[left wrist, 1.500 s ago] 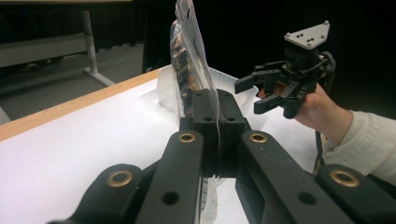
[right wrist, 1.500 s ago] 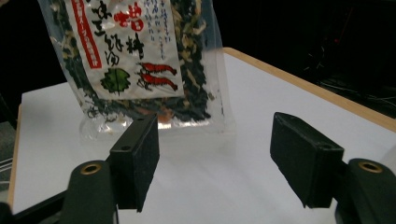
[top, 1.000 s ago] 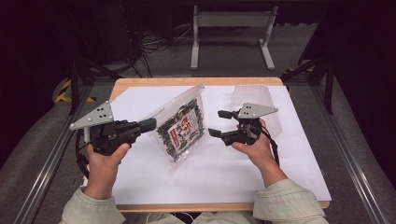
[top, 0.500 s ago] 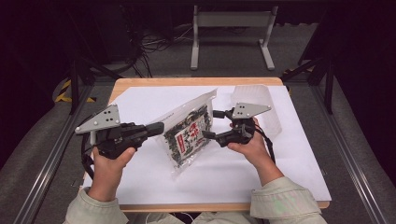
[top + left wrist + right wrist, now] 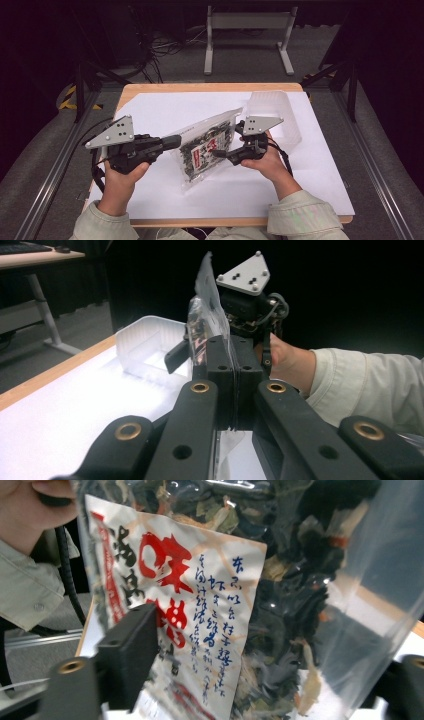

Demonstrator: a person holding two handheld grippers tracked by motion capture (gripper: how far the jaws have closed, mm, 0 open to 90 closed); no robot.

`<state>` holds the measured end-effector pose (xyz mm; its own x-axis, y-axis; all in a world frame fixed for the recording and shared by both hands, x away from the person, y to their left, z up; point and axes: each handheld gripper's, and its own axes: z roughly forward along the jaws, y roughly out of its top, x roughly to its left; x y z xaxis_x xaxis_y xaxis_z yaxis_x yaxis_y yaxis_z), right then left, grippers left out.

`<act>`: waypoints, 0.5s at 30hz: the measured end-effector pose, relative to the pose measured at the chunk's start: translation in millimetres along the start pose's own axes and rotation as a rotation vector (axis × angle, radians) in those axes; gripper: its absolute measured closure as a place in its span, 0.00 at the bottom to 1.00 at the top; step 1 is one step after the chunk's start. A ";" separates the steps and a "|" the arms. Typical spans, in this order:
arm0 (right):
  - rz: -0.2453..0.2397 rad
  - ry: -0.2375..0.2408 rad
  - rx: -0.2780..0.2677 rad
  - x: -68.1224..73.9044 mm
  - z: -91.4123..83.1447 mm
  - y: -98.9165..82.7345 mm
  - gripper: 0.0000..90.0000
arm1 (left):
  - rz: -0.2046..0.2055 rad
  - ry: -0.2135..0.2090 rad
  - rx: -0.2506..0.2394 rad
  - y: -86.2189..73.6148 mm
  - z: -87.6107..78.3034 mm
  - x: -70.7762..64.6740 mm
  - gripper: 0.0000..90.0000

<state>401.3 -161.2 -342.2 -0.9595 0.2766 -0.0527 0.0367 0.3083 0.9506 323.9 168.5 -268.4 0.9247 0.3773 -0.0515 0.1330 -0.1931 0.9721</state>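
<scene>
While the person leans in from the bottom of the high view, a clear bag of dried dark food [image 5: 206, 150] sits near the middle of the frame, over the white sheet [image 5: 165, 107] that covers the wooden table [image 5: 200, 87]. The bag carries a paper label with red and blue characters, plain to read in the right gripper view [image 5: 200, 615], where dark flakes press against the plastic across the upper part of the frame.

At the left of the high view, the left gripper [image 5: 172, 142] points toward the bag's left edge. In the left gripper view its two black jaws stand pressed together at the centre of the frame, with the bag's thin plastic edge [image 5: 207, 305] caught between them and standing upright above the tips.

At centre right of the high view, the right gripper [image 5: 220, 153] reaches the bag's right side. In the right gripper view one jaw sits at lower left and the other at the far lower right corner, wide apart, with the bag between them; I cannot tell whether either jaw touches it.

A translucent plastic tray [image 5: 272, 107] lies on the sheet in the upper right part of the high view, just behind the right hand [image 5: 262, 162]. It shows again at the left of the left gripper view [image 5: 145, 347], beyond the bag.
</scene>
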 end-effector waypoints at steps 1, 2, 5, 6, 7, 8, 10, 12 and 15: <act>-0.008 -0.006 0.007 0.8 -0.9 0.1 0.34 | -0.003 0.002 -0.005 -0.7 -0.3 1.6 1.00; -0.016 -0.014 0.012 1.3 -1.8 0.2 0.37 | -0.009 0.004 -0.006 -1.3 -0.6 2.5 1.00; -0.019 -0.016 0.016 1.3 -4.1 0.2 0.45 | -0.012 0.012 -0.011 -2.7 -1.5 5.1 1.00; -0.023 -0.022 0.013 1.9 -6.8 -0.2 0.54 | -0.018 0.020 -0.015 -3.4 -2.6 5.9 1.00; -0.024 -0.022 0.010 1.8 -7.5 -0.4 0.56 | -0.018 0.022 -0.016 -3.6 -3.1 6.6 1.00; -0.024 -0.022 0.010 1.8 -7.5 -0.4 0.56 | -0.018 0.022 -0.016 -3.6 -3.1 6.6 1.00; -0.010 -0.002 0.007 2.1 -8.5 -0.4 0.61 | -0.022 0.033 -0.021 -4.1 -4.7 7.9 1.00; -0.020 0.012 0.010 5.4 -9.2 0.1 0.70 | -0.036 0.050 -0.026 -5.4 -7.4 11.1 1.00; -0.033 0.021 0.014 7.6 -9.8 1.1 0.73 | -0.045 0.061 -0.031 -6.6 -9.7 14.4 1.00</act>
<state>391.3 -167.7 -338.5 -0.9660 0.2470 -0.0771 0.0088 0.3293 0.9442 332.8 184.0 -273.3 0.8943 0.4398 -0.0821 0.1617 -0.1466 0.9759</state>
